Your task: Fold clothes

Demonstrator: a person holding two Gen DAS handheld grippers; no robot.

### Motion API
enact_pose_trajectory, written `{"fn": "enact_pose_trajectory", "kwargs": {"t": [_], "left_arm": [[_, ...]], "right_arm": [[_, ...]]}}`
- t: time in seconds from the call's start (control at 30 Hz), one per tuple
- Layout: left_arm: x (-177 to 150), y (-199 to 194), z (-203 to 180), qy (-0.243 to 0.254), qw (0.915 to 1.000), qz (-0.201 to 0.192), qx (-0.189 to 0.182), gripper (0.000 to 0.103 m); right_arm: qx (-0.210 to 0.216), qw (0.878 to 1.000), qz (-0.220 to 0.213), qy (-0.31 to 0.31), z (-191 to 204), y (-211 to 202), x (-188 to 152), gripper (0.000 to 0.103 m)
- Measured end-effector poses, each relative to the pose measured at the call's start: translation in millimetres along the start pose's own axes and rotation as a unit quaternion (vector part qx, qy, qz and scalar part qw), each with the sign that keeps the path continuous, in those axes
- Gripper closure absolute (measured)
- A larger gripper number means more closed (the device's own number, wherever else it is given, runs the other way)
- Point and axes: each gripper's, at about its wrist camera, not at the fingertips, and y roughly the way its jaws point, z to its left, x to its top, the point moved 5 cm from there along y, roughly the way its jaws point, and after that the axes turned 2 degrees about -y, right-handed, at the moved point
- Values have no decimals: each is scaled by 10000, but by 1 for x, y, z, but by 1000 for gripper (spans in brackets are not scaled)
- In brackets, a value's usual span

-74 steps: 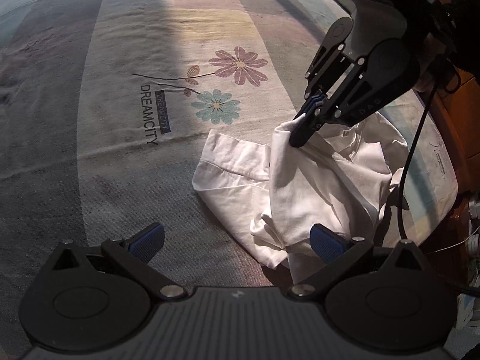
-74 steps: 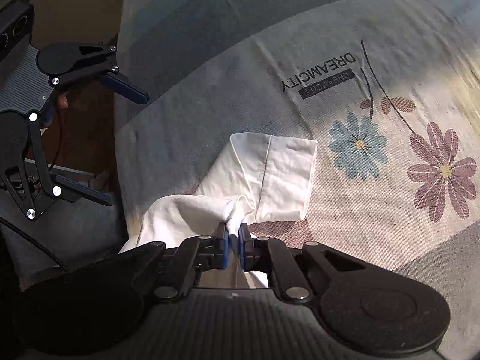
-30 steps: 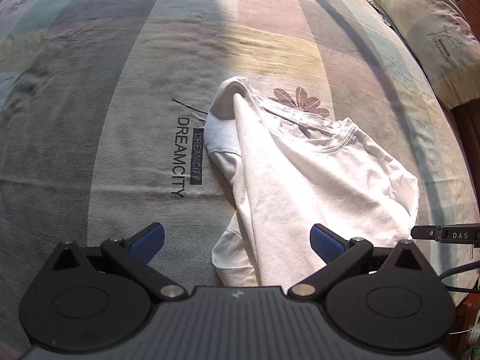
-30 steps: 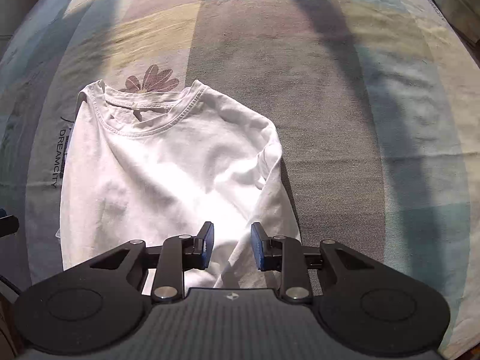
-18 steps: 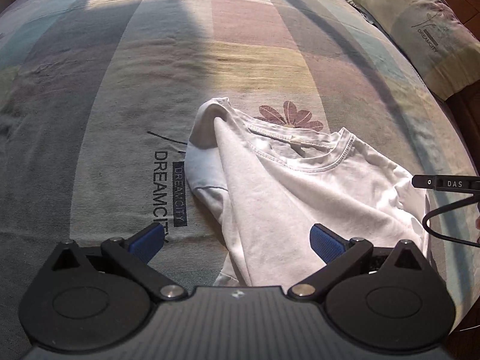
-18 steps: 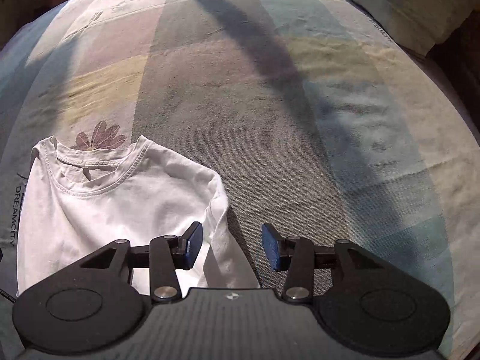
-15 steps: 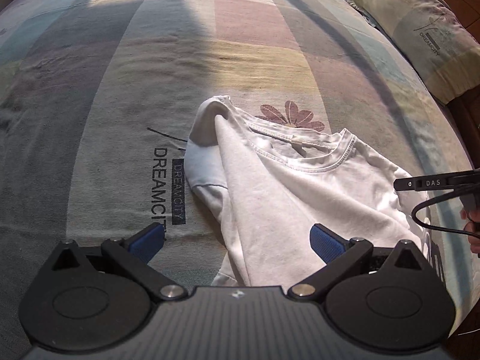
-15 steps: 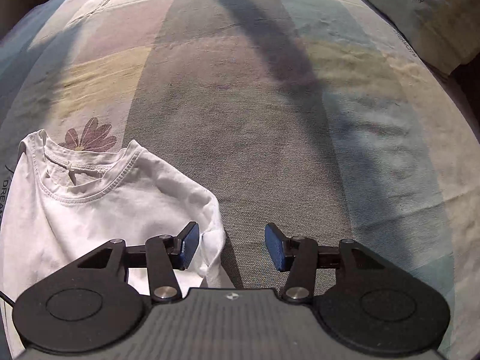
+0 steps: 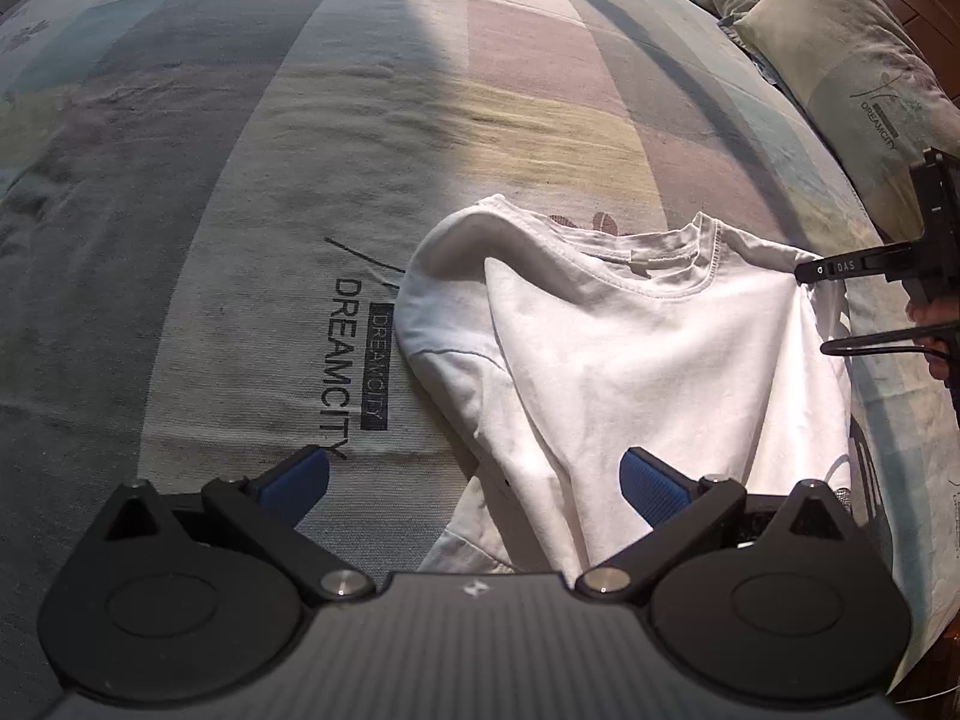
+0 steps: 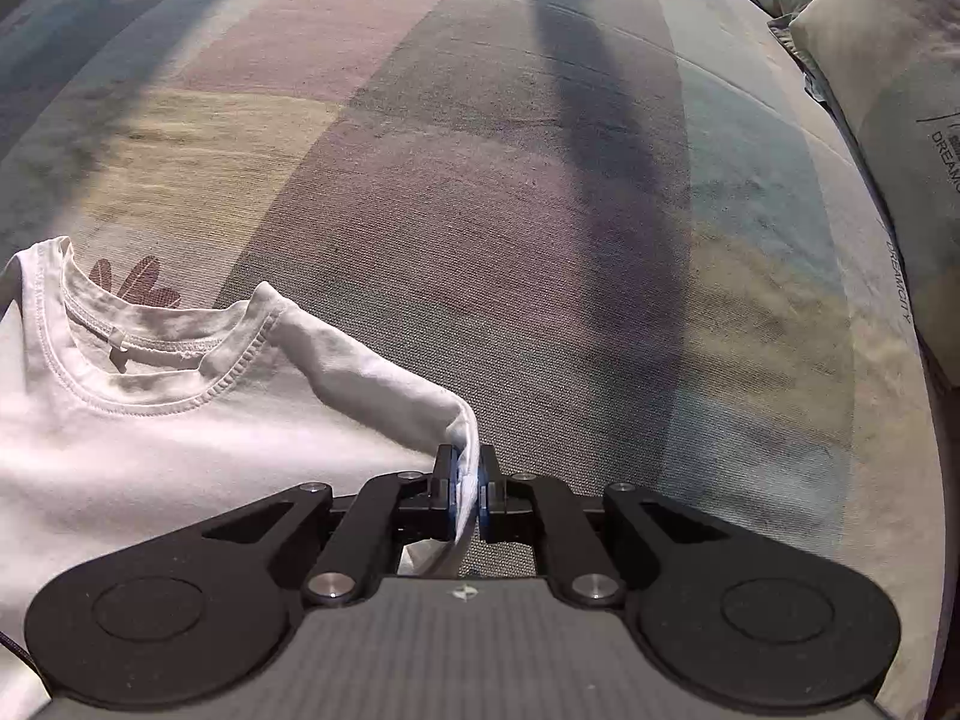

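**On bed: shoulder pinch**

Near right on the bedspread (image 9: pixel 252 240) lies the white T-shirt (image 9: pixel 630 360), collar far. Right gripper (image 10: pixel 465 489) clamps its right shoulder edge. Left gripper (image 9: pixel 474 480) spread wide above the hem, holding nothing. Pillow (image 9: pixel 852 66) far right.

White T-shirt (image 9: pixel 630 360); pastel-striped, flower-printed bedspread (image 9: pixel 300 150)
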Motion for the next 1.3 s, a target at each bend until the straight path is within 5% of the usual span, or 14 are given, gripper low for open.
{"fn": "enact_pose_trajectory", "kwargs": {"t": [0.2,0.27,0.4,0.63,0.83,1.03,1.3], "left_arm": [[3,5,-7,292,9996,-64,4,1],[3,7,-8,323,9995,-53,-34,1],[2,10,-9,221,9997,36,-107,1],[-2,13,-24,333,9990,142,-269,1],[-1,15,-48,651,9969,225,-378,1],[-3,18,-69,927,9941,317,-474,1],[-8,23,-92,1170,9903,423,-622,1]], "right_arm": [[10,9993,-22,382,-2,1,-2,83],[51,9978,-209,630,-1,-18,-13,72],[188,9911,-220,1298,-8,-49,-57,71],[1238,9515,384,2791,14,-70,-151,71],[1460,9469,605,2800,68,-64,-176,72],[1042,9657,674,2279,104,-70,-180,67],[1070,9548,1080,2554,133,-71,-201,55]]}}
